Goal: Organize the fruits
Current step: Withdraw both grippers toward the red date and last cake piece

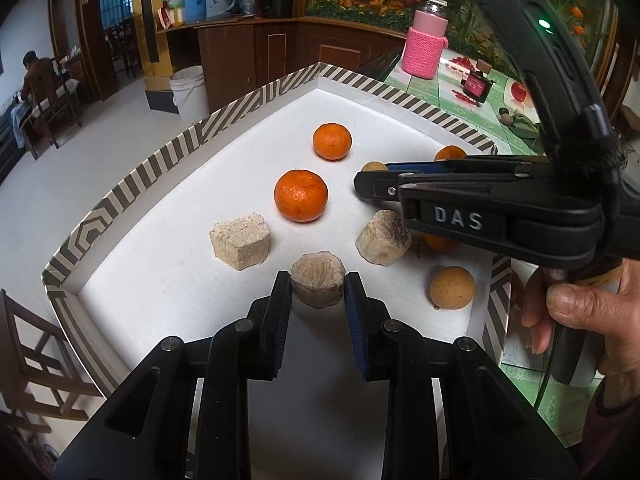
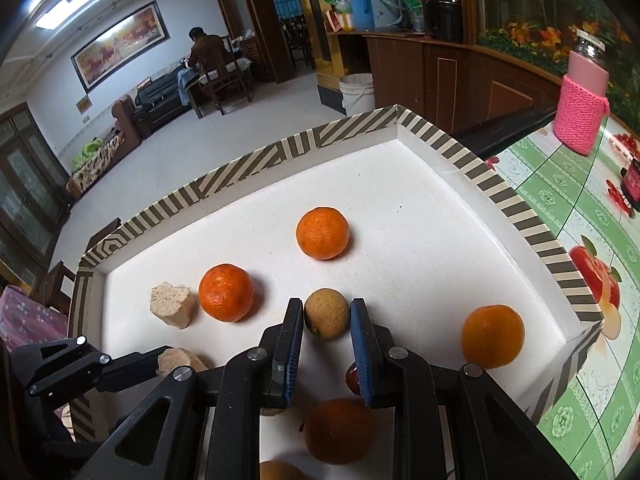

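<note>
White tray [image 1: 168,264] on a green desk [image 2: 580,216] holds oranges, longans and cane chunks. Left gripper [image 1: 318,294] narrowly brackets a chunk [image 1: 317,284]; right gripper [image 2: 326,314] narrowly brackets a longan [image 2: 326,312].

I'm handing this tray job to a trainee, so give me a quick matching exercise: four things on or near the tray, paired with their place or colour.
Things:
1. hexagonal beige chunk
2. tan round fruit
3. bottle sleeve
4. tray rim

Descriptions:
A. pink knit
B. between the right gripper fingers
C. striped
D. between the left gripper fingers

Pairs: 1-D, 2-B, 3-A, 4-C
</note>
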Available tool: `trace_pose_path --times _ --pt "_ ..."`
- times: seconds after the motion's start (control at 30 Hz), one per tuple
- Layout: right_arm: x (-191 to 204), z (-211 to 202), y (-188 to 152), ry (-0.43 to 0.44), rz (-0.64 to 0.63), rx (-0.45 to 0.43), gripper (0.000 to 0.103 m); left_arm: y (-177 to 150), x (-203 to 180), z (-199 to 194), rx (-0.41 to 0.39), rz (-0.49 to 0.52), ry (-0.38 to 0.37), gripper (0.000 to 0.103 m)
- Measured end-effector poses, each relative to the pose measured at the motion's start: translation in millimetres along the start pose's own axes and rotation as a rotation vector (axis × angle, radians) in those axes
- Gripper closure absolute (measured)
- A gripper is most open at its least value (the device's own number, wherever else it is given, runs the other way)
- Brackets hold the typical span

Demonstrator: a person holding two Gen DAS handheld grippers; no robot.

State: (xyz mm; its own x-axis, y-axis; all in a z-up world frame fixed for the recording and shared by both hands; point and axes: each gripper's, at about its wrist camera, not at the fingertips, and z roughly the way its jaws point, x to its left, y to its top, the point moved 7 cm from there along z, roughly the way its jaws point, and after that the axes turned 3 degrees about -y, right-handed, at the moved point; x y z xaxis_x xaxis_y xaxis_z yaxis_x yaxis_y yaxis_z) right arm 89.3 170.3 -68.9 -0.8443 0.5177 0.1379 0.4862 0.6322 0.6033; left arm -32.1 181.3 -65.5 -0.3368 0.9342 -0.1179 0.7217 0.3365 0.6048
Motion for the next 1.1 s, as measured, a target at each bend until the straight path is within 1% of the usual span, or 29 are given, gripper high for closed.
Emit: trace_pose_path --times 0.03,0.07,0.1,0.17,0.23,0.37,0.53,0.67,0.97,1.1 --pt "0 -3 -1 0.001 0.001 -0.007 0.079 0 0 0 -0.001 -0.003 0.002 0.073" --pt "0 -8 -1 0.0 0.002 -0.017 0.078 0 0 -1 -0.001 -0.004 0.009 0.067" --pt "0 -12 -1 -0.002 0.005 -0.025 0.078 0 0 -1 -0.002 -0.004 0.012 0.063" --pt "-3 -24 -4 -0.008 0.016 -0.045 0.078 0 0 -4 -0.009 -0.009 0.012 0.048" --pt "-7 -38 -6 -0.002 0.035 -0.071 0.078 2 0 -7 -0.023 -0.012 0.021 0.041" --pt "-17 -72 -18 -0.018 0.076 -0.134 0.078 7 -3 -14 -0.044 -0.012 0.044 0.041" --pt "-34 -97 -40 -0.052 0.133 -0.169 0.078 15 -20 -24 -0.087 0.014 0.054 0.041" --pt "-57 -117 -60 -0.109 0.171 -0.186 0.078 18 -43 -24 -0.096 0.044 0.033 0.041" --pt "-113 -162 -107 -0.217 0.297 -0.211 0.077 25 -116 -12 -0.099 0.133 -0.041 0.041" --pt "-138 -184 -129 -0.281 0.34 -0.223 0.074 30 -143 -6 -0.094 0.161 -0.061 0.041"
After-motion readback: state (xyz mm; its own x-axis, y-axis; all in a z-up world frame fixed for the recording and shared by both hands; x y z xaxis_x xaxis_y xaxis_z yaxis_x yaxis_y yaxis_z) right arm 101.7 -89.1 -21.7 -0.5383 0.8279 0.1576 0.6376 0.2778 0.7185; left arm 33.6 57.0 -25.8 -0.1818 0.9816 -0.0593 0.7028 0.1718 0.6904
